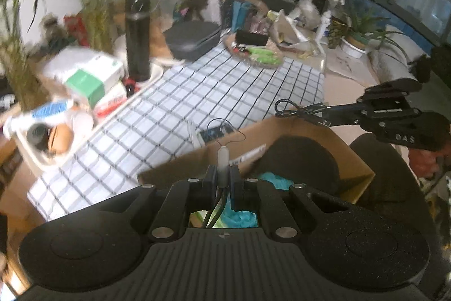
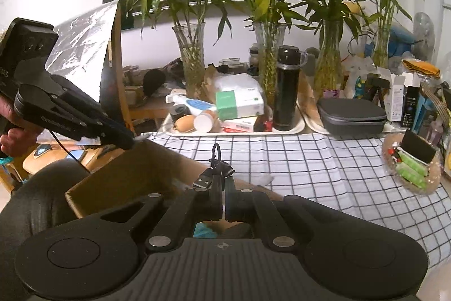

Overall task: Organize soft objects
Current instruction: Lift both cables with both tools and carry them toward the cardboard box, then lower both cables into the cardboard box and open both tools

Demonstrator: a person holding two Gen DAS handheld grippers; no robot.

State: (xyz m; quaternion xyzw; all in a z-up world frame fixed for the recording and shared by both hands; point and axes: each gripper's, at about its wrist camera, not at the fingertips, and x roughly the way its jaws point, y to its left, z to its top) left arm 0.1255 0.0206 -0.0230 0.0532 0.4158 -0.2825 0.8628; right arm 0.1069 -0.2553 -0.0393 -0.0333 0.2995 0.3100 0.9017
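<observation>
1. My left gripper (image 1: 224, 177) is pinched on a thin white plug-like piece with fine wires (image 1: 222, 160); a small wire loop pokes out past the fingertips and dark leads trail back between the fingers toward the camera.
2. My right gripper (image 2: 224, 188) is clamped on a coiled black USB cable (image 2: 215, 168); its flat plug juts out to the left of the fingers and a loop stands up beyond the tips.
3. In the left wrist view I see that same right gripper at the right edge, the cable's loops hanging from its tip just over the far rim of the cardboard box (image 1: 358, 160).
4. The box is open and sits near me, at the near edge of the checked tablecloth (image 1: 197, 92). Inside I can make out a turquoise soft thing (image 1: 274, 179) and a dark rounded mass; what that mass is I cannot tell.
5. Both grippers hover above the box, well apart, the left one over its near left part.
6. In the right wrist view the left gripper shows at far left, held by a hand (image 2: 12, 129), its tip just above the box's left corner.
7. Far across the cloth stands a black flask (image 2: 286, 88) on a white tray (image 2: 298, 127), with a green-and-white carton (image 2: 239, 103) just left of it and a grey zip case (image 2: 351, 112) to its right.
8. Glass vases of bamboo (image 2: 193, 58) line the far side behind the tray.
9. A wicker dish of green packets (image 2: 411, 168) rests on the cloth at far right.
</observation>
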